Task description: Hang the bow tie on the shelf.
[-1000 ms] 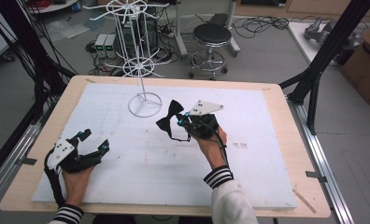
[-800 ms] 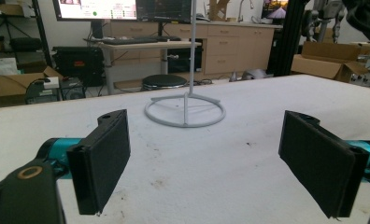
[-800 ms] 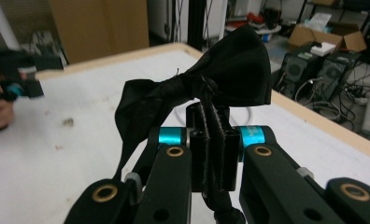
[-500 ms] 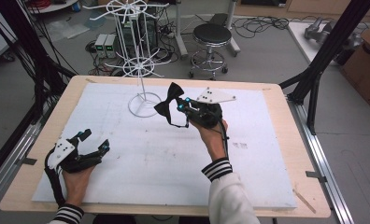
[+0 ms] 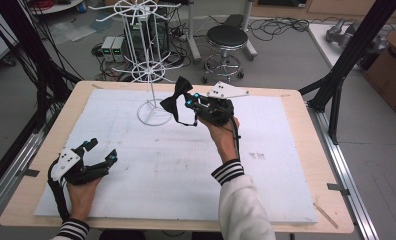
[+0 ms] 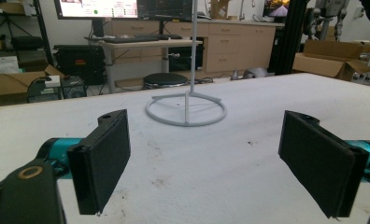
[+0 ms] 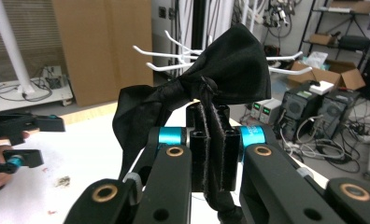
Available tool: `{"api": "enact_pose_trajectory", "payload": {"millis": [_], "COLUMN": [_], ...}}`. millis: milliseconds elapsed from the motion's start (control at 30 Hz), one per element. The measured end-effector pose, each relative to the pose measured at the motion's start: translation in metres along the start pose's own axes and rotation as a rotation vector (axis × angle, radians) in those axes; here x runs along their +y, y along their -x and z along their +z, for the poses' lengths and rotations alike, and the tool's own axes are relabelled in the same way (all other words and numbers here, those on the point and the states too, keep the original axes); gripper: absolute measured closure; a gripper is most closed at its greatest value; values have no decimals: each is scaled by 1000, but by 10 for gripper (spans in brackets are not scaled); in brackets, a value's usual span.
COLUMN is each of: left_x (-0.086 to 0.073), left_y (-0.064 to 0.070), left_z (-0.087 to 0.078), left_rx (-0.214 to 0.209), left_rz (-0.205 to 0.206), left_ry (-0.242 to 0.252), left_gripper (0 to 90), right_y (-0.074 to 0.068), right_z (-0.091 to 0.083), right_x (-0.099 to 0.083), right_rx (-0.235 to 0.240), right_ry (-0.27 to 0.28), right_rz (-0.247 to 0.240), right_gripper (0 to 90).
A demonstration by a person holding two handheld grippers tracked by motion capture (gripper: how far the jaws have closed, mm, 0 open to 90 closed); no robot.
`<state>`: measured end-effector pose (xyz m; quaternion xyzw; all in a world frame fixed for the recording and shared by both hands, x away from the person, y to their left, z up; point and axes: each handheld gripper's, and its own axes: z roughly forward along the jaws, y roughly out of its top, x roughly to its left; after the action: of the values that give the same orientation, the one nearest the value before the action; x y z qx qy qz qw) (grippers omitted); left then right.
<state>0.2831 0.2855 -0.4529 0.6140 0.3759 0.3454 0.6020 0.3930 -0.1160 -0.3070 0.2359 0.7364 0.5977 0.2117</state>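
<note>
A black bow tie hangs in the air beside the white wire rack, with its strap looping below it. My right gripper is shut on the bow tie at its knot, just right of the rack's lower ring of hooks. My left gripper rests low at the front left of the table, open with nothing between its pads. The rack's round base stands ahead of it.
A white mat covers the wooden table. Behind the table are a black stool, cables and small boxes on the floor. A cardboard box sits at the far right. Black frame posts flank the table.
My right gripper has carried the bow tie up and away, toward the rack's hooks. The left gripper has stayed where it was.
</note>
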Motion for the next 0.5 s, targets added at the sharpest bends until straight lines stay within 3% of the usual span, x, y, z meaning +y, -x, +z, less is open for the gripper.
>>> {"api": "enact_pose_trajectory", "payload": {"millis": [500], "left_x": [0], "left_y": [0], "left_z": [0], "left_rx": [-4], "left_rz": [1], "left_ry": [1], "left_gripper": [171], "right_y": [20], "right_z": [27], "right_x": [24], "right_rx": [-8], "right_ry": [-15], "right_rz": [-8], "right_gripper": [865]}}
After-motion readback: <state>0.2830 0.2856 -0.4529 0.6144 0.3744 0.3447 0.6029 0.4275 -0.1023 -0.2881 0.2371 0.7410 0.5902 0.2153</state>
